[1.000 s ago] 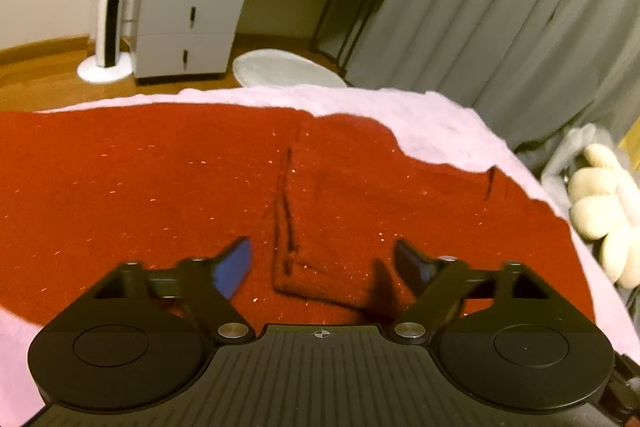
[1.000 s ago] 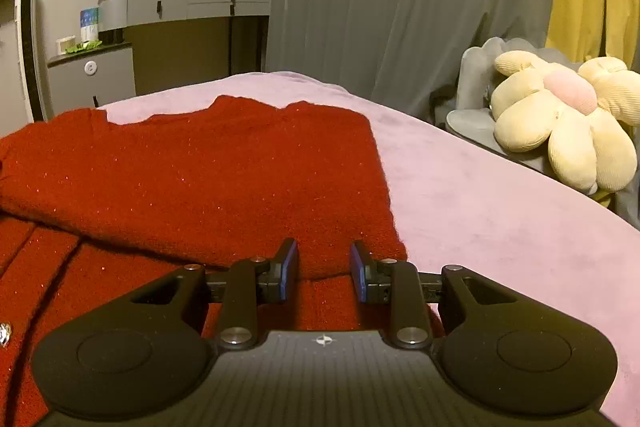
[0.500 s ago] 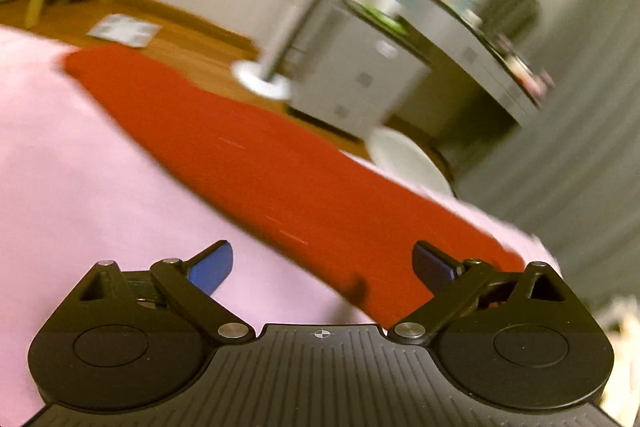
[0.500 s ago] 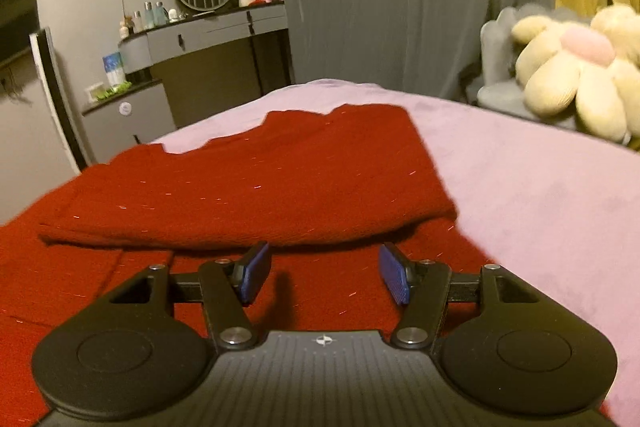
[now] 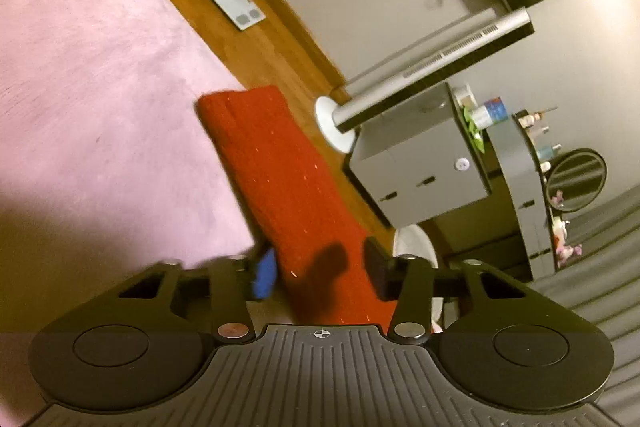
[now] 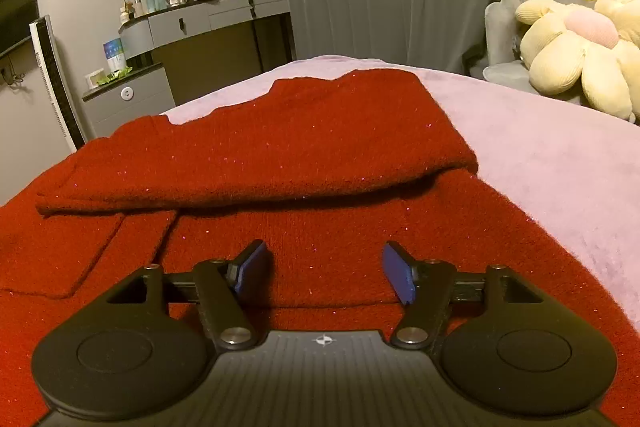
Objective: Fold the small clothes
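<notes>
A red knit sweater (image 6: 320, 155) lies on the pink bed cover (image 6: 560, 163), its far part folded back over the body in a thick roll. My right gripper (image 6: 324, 275) hovers low over the near part; its jaws are opening and the knit lies under them, ungripped. In the left wrist view one long red sleeve (image 5: 280, 179) stretches along the bed's edge. My left gripper (image 5: 320, 275), rolled to one side, straddles the sleeve's near end. Its jaws are closing with the sleeve between them, and I see no pad pressing the cloth.
Beyond the bed's edge is wood floor with a bathroom scale (image 5: 234, 5), a tower fan (image 5: 432, 67), a grey drawer cabinet (image 5: 420, 171) and a white round rug (image 5: 414, 247). A dressing table (image 6: 216, 15) stands by grey curtains. A flower plush (image 6: 580, 55) sits at the right.
The left gripper swung from over the sweater's body to the sleeve at the bed's edge, rolling as it went, and its jaws narrowed. The right gripper's jaws went from nearly shut to wide apart.
</notes>
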`<state>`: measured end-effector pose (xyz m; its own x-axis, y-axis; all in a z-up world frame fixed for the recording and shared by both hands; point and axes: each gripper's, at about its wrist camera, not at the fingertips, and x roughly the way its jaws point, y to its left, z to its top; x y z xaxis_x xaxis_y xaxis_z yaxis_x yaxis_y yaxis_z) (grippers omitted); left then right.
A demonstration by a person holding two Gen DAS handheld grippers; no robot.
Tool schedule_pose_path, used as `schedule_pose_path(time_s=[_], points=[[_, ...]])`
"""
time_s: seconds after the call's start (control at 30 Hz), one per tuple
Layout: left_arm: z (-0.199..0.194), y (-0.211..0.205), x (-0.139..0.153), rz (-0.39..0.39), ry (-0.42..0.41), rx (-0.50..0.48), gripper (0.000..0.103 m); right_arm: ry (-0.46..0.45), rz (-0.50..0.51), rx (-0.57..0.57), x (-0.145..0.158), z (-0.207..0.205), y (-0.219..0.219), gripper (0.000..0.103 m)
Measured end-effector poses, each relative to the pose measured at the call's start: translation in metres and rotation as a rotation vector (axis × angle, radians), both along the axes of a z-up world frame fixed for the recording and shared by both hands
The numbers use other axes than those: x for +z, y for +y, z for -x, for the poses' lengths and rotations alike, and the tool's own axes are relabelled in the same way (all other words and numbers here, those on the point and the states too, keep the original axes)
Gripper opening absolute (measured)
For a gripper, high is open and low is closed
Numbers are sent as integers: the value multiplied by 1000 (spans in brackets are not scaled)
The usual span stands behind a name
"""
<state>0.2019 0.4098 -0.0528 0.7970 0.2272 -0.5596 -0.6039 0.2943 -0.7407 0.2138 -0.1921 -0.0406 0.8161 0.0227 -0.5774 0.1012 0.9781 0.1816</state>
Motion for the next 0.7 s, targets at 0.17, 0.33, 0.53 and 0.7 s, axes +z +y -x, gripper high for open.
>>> schedule_pose_path(time_s=[0.17,0.33,0.53,0.7], points=[[2,4,8,-45,-2,-13,11,-6,-29,-1,-3,-1,-3,68],[-29,-66,71,-305,-101,-276,11,-16,-48,1,-5,-1,-4,70],[-80,-251,131,-481,-322,-760,17,-26,-73,0,-6,1,-7,70],[-82,-360,98,-444,-261,-884,64,-46,-155,2,-7,4,-19,71]])
